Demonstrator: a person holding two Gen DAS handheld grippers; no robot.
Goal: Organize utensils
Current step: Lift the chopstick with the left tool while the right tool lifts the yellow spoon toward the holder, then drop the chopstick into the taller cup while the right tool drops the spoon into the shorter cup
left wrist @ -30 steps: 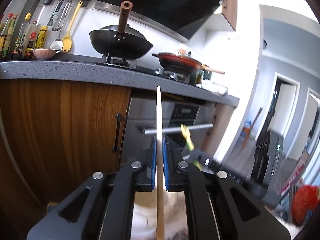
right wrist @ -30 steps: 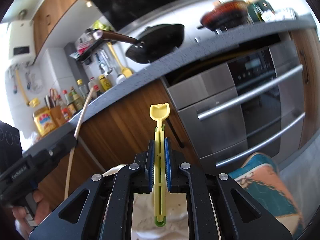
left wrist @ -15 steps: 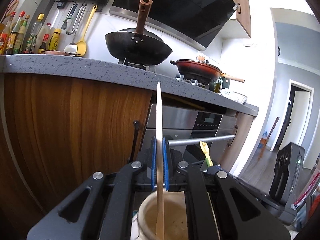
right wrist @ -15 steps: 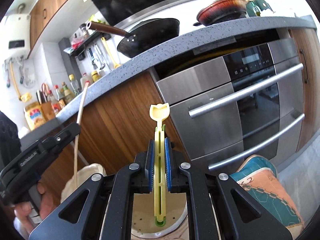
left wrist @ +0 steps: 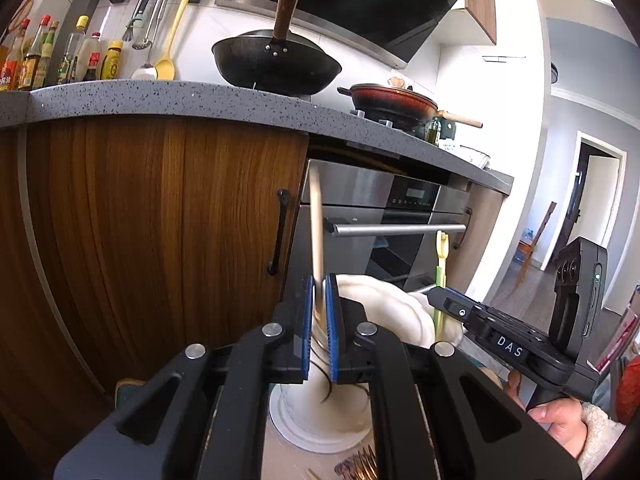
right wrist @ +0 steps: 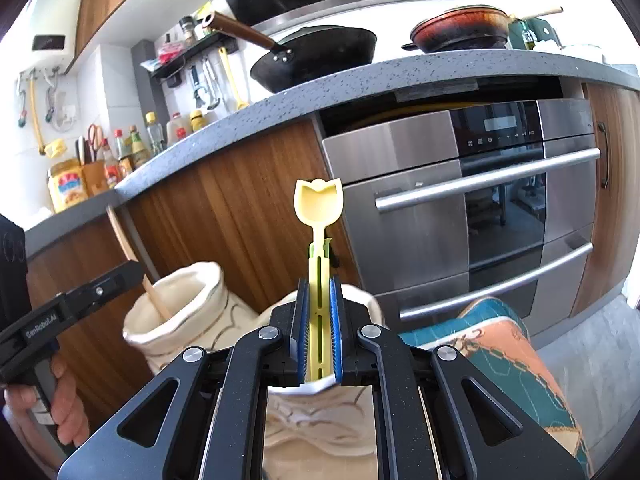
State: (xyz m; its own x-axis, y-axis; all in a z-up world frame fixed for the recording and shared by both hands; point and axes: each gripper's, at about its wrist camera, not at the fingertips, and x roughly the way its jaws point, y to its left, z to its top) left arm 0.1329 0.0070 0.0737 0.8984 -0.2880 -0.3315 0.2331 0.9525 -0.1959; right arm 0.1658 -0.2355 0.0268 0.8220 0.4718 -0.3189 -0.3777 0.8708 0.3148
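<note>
My left gripper [left wrist: 319,312] is shut on a thin wooden utensil [left wrist: 316,224] that stands upright, its lower end inside a cream ceramic holder [left wrist: 320,396]. In the right wrist view the stick [right wrist: 132,256] leans into that holder [right wrist: 180,308] beside the left gripper [right wrist: 120,280]. My right gripper [right wrist: 319,328] is shut on a yellow tulip-shaped plastic utensil [right wrist: 319,208], upright over a second cream holder [right wrist: 320,420]. The yellow utensil also shows in the left wrist view [left wrist: 441,256], held by the right gripper [left wrist: 436,300].
Wooden cabinet doors [left wrist: 160,220] and a steel oven [right wrist: 500,208] stand close behind. The grey counter [left wrist: 200,96] carries a black wok [left wrist: 276,64] and a red pan [left wrist: 394,100]. A patterned cushion [right wrist: 500,344] lies at right. Forks [left wrist: 364,468] lie by the holder base.
Both grippers have come down from counter height. The wooden stick's lower end now sits inside the left holder, and the yellow utensil has dropped to the rim of the other holder.
</note>
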